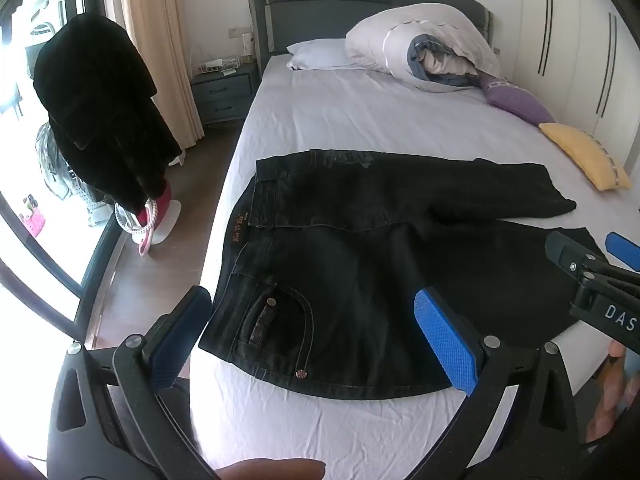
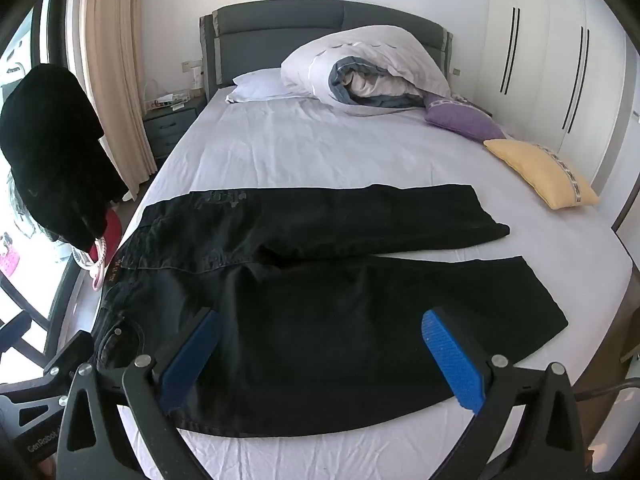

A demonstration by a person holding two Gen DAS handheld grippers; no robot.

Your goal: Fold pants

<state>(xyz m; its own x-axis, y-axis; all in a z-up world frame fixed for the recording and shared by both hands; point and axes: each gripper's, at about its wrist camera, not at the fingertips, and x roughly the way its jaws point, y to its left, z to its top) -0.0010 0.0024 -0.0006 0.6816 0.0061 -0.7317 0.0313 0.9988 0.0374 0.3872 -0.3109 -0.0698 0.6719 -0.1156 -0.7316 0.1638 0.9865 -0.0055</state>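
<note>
The pants [image 2: 320,300] lie flat across the bed [image 2: 300,152], waistband at nine o'clock, unfolded. Left tool [image 1: 316,340] and right tool [image 2: 320,360] hover wide open, empty; next, grip the near leg's edge.

Black claw [image 1: 316,340] frames w/ silver screws; blue textured pads [image 1: 446,344]; "DAS" lettering.

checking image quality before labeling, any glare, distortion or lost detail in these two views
Left wrist view: window blown out white, fisheye bends the bed edges, pants stitching readable. Right wrist view: same curvature, dark corner vignette, pants nearly featureless black, window overexposed. Both sharp, no motion blur.
</note>
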